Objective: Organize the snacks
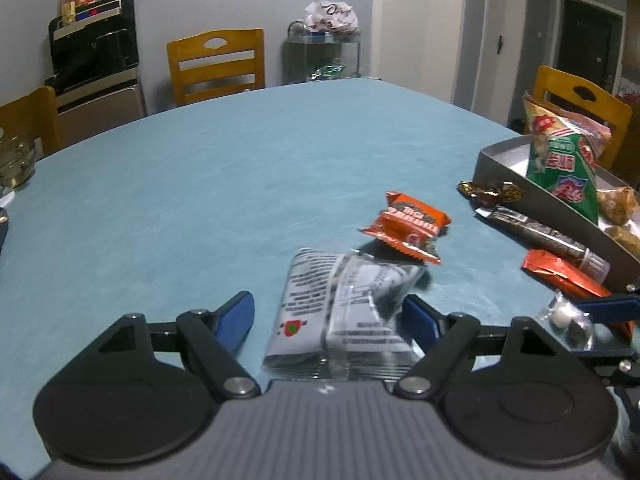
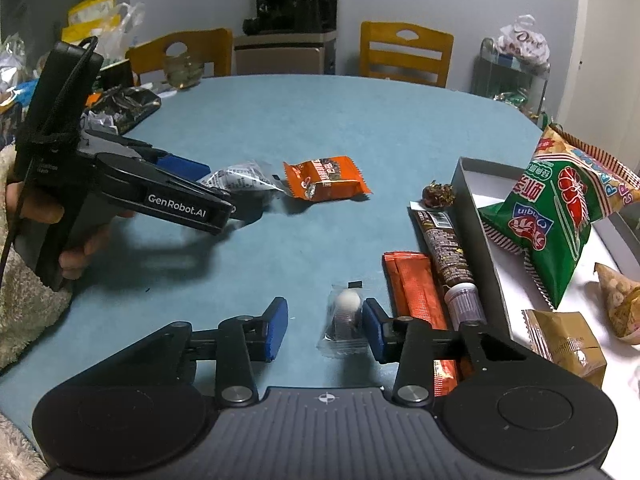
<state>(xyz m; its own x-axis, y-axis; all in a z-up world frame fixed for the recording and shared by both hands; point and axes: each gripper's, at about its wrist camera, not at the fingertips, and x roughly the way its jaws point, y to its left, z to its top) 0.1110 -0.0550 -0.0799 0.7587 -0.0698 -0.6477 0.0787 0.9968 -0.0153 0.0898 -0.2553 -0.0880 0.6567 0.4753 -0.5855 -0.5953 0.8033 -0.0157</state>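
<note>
A silver-and-clear packet (image 1: 340,304) lies on the blue table (image 1: 200,200) between the pads of my left gripper (image 1: 328,316). The right pad touches it and the left pad stands apart, so the gripper is open. My right gripper (image 2: 325,328) is open around a small clear packet (image 2: 346,312) holding a white ball and a dark one; only its right pad touches. An orange snack packet (image 1: 404,228) (image 2: 324,178) lies just beyond the silver packet (image 2: 240,178). The grey box (image 2: 476,220) at the right holds a green prawn-cracker bag (image 2: 556,216).
A chocolate tube (image 2: 444,248), a flat orange sachet (image 2: 412,284) and a gold-wrapped candy (image 2: 438,194) lie against the box's outer wall. Brown packets (image 2: 564,344) sit inside it. Wooden chairs (image 2: 404,52) ring the table. Bags and clutter (image 2: 120,104) crowd the far left corner.
</note>
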